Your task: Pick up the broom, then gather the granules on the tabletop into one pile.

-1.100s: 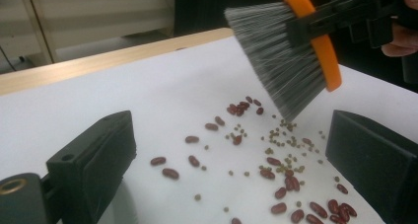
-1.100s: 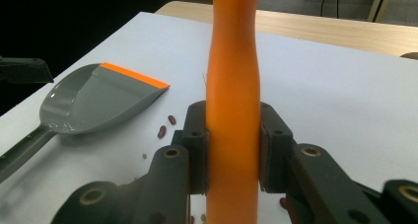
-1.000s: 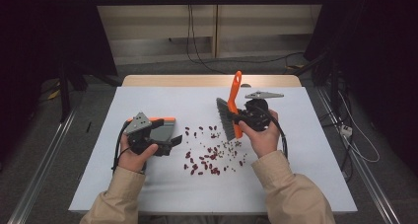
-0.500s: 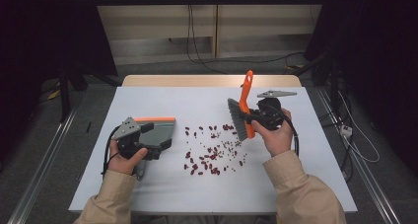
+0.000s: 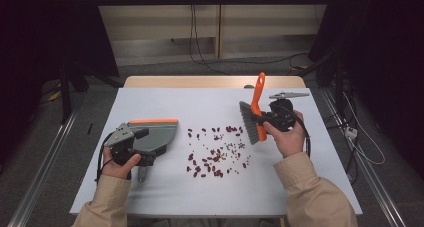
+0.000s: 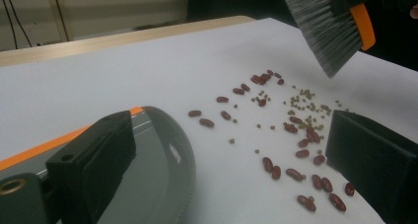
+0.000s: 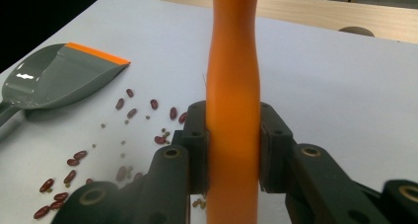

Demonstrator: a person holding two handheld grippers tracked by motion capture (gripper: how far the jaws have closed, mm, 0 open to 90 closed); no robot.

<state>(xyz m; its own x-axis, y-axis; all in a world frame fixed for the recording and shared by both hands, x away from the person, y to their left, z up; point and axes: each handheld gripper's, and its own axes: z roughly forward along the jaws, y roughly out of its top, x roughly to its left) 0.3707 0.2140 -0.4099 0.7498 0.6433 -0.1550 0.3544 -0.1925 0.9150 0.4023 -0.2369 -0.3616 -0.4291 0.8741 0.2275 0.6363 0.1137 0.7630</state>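
No writing legible; right tool grips orange brush; beans scattered.

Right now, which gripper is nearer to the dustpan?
Left. The left gripper sits at the dustpan, at its handle end. The right gripper, shut on the brush, is across the scattered beans from it.

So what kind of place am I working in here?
Probably a lab or recording room, not a home: a white-topped table stands alone amid dark curtains, cables run across the bare floor, and metal rails flank the table.
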